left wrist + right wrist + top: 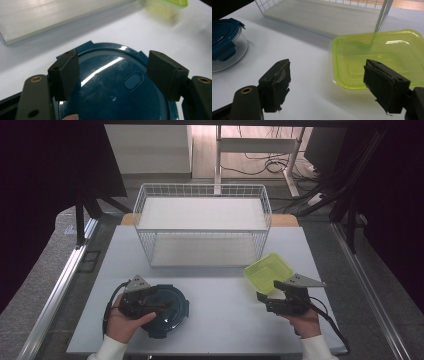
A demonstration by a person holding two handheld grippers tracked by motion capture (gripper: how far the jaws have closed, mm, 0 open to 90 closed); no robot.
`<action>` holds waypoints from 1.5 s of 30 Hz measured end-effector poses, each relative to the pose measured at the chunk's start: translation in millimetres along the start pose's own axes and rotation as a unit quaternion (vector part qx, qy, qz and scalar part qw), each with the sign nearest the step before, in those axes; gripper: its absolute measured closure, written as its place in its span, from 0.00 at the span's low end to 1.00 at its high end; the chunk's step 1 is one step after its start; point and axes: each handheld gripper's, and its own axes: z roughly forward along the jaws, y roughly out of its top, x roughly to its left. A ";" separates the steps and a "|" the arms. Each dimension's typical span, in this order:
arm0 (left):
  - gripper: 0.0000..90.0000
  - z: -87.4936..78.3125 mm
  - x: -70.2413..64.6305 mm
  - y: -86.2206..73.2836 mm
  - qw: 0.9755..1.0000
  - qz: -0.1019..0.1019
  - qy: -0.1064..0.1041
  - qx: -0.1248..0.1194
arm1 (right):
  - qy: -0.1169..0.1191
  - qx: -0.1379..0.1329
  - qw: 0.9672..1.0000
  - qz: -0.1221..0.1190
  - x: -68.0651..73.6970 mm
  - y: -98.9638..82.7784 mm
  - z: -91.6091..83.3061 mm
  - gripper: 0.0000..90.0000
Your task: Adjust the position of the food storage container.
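Left tongs (167, 304): I have them wide apart, poised above the blue round lid (117, 90) of the glass container (165, 309); nothing is pinched between the pads. In the left gripper view the jaws straddle the lid's top, which I judge a line-up for taking it by the rim.

Right tongs (332, 85): also spread and empty, aimed at the near edge of the lime-green square container (379, 58). The pads stand short of it (one to either side of its near corner), so no contact yet.

Blue-lidded container: sits on the white surface (220, 315) at the front left, just under my left hand (125, 322); its clip tabs look folded down, so I take it as latched.

Green container: rests on the surface at the front right, close to the wire basket rack (202, 222), slightly skewed to the edge.

Rack: stands at the back middle, both its white shelves bare, open toward me (a likely destination, I'd guess).

Why so placed: each container lies in front of its own hand, well apart, so both approaches stay uncrossed.
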 end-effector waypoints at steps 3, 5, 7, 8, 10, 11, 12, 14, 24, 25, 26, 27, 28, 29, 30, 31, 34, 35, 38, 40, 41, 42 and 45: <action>0.29 -4.3 1.7 1.2 1.000 -0.002 0.002 -0.007 | 0.000 -0.001 1.000 0.001 -0.7 0.7 -0.5 0.24; 0.29 -6.4 4.4 2.7 1.000 -0.006 0.000 -0.014 | -0.007 -0.001 1.000 -0.005 1.0 0.0 -5.4 0.24; 0.29 -9.3 4.4 3.6 1.000 -0.002 -0.005 -0.020 | -0.008 -0.004 1.000 -0.003 1.7 1.3 -7.5 0.24; 0.29 -10.3 3.9 3.8 1.000 -0.002 -0.007 -0.022 | -0.008 -0.011 1.000 0.000 2.9 3.7 -10.0 0.24; 0.29 -12.8 2.5 3.8 0.999 -0.003 -0.011 -0.030 | -0.001 -0.023 1.000 0.006 8.8 8.3 -15.7 0.24; 0.29 -15.0 1.1 4.2 0.999 -0.007 -0.017 -0.035 | -0.001 -0.024 1.000 0.004 11.6 9.0 -17.2 0.24; 0.29 -15.0 1.1 4.2 0.999 -0.007 -0.017 -0.035 | -0.001 -0.024 1.000 0.004 11.6 9.0 -17.2 0.24; 0.28 -16.4 -1.3 4.8 0.999 -0.003 -0.016 -0.038 | -0.004 -0.015 1.000 -0.007 18.7 8.7 -19.6 0.24; 0.28 -11.5 3.1 11.5 0.999 -0.014 -0.005 -0.038 | -0.002 -0.003 1.000 -0.009 19.4 4.1 -12.2 0.24; 0.28 -11.7 3.0 12.2 0.999 -0.015 -0.001 -0.038 | -0.001 -0.001 1.000 -0.008 20.1 3.3 -11.5 0.24; 0.28 -11.9 2.9 13.2 0.999 -0.015 0.000 -0.039 | 0.000 0.002 1.000 -0.009 21.3 2.3 -10.4 0.24; 0.28 -12.3 2.7 14.3 0.999 -0.015 0.001 -0.039 | 0.000 0.005 1.000 -0.009 22.6 1.6 -10.0 0.24; 0.28 -12.9 2.7 16.1 0.999 -0.014 0.003 -0.038 | 0.000 0.007 1.000 -0.006 24.1 0.5 -10.0 0.24; 0.28 -12.9 2.9 17.1 0.999 -0.013 0.004 -0.037 | -0.001 0.007 1.000 -0.005 24.4 0.4 -10.3 0.24; 0.28 -12.8 3.6 18.1 0.999 -0.011 0.006 -0.033 | -0.001 0.007 1.000 -0.004 24.8 0.2 -10.9 0.24; 0.27 -12.8 4.6 19.1 0.999 -0.010 0.008 -0.030 | -0.002 0.007 1.000 -0.004 24.8 0.2 -11.5 0.24; 0.27 -14.3 8.0 21.0 0.999 -0.014 0.014 -0.027 | -0.005 0.006 1.000 -0.002 24.2 0.6 -12.8 0.25; 0.28 -15.8 10.5 21.6 0.999 -0.015 0.018 -0.026 | -0.007 0.005 1.000 -0.002 23.6 0.8 -13.3 0.25; 0.29 -24.5 20.3 19.3 0.998 -0.033 0.035 -0.029 | -0.010 0.009 1.000 -0.006 23.6 0.2 -12.7 0.25; 0.29 -27.0 22.5 17.6 0.998 -0.034 0.038 -0.028 | -0.010 0.011 1.000 -0.007 23.9 -0.5 -11.7 0.25; 0.29 -32.5 26.1 13.0 0.998 -0.037 0.046 -0.024 | -0.011 0.012 1.000 -0.008 23.9 -0.9 -11.2 0.25; 0.30 -32.5 26.1 13.0 0.998 -0.037 0.046 -0.024 | -0.011 0.012 1.000 -0.008 23.9 -0.9 -11.2 0.25; 0.30 -41.9 32.2 3.0 0.997 -0.044 0.055 -0.019 | -0.012 0.016 1.000 -0.010 24.7 -1.8 -10.4 0.25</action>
